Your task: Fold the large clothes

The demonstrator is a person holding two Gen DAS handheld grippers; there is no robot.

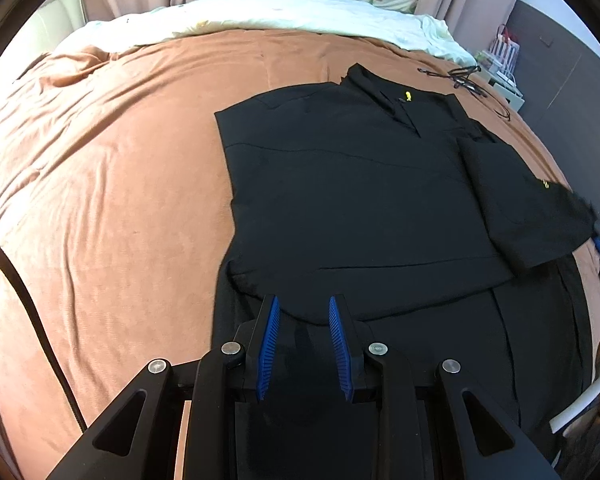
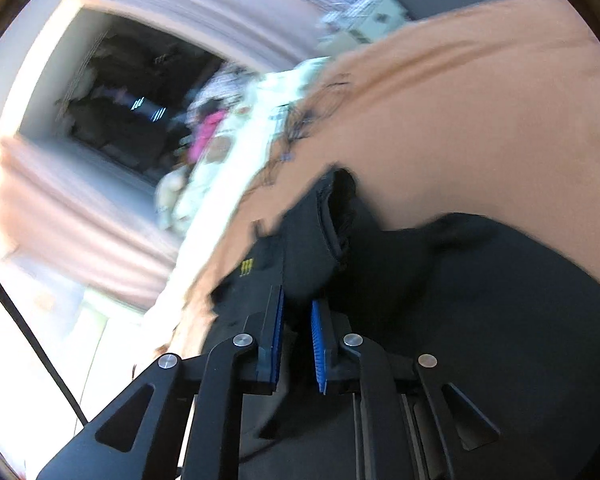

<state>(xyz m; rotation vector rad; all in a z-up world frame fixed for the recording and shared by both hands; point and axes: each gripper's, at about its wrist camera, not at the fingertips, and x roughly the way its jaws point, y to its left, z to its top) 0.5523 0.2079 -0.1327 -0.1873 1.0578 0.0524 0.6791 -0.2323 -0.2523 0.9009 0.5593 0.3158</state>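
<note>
Bed: orange-brown cover.
Garment: black shirt, partly folded.
Left gripper: jaws parted, empty above the hem.
Right gripper: clenched on the shirt's sleeve.

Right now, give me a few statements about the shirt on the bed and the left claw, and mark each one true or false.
1. The black shirt lies on an orange bed cover. True.
2. The sleeve hangs off the bed. False: it is folded in over the shirt's body.
3. The left claw has its jaws apart. True.
4. The mark near the collar is red. False: it is a yellow mark.
</note>
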